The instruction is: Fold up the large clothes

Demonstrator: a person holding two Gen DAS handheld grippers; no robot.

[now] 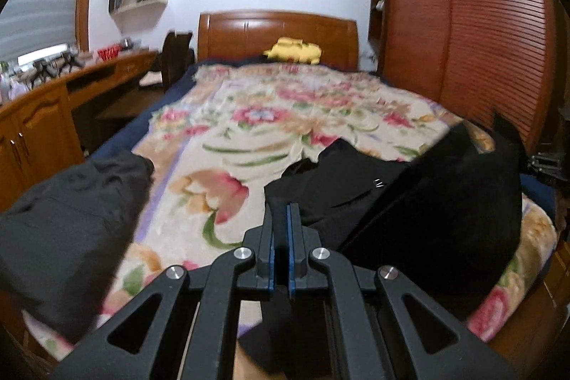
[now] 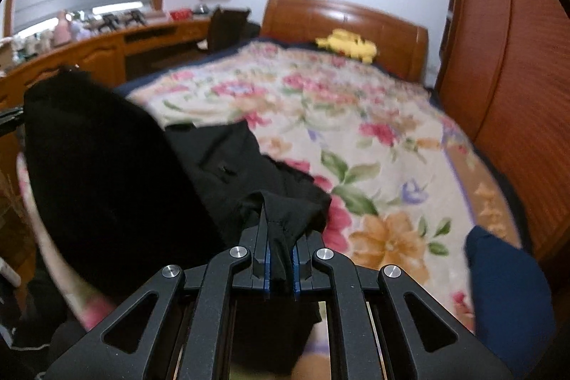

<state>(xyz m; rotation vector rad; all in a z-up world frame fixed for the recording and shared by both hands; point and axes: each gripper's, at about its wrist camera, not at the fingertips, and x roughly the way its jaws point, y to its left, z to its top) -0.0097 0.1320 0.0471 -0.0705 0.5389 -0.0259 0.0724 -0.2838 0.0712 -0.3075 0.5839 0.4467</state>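
A large black garment (image 1: 420, 194) hangs lifted over the near end of a bed with a floral blanket (image 1: 249, 130). My left gripper (image 1: 281, 212) is shut on black cloth of it; the cloth runs down between the blue pads. In the right wrist view the same black garment (image 2: 142, 166) spreads to the left. My right gripper (image 2: 281, 234) is shut on a bunched fold of it, with cloth (image 2: 281, 251) sticking out between the pads. The floral blanket (image 2: 374, 138) lies beneath.
A dark grey garment (image 1: 71, 219) lies at the bed's left edge. A dark blue item (image 2: 506, 291) sits at the right. A yellow toy (image 1: 294, 50) rests by the wooden headboard (image 1: 278, 31). A wooden desk (image 1: 53, 102) stands left, a slatted wardrobe (image 1: 463, 24) right.
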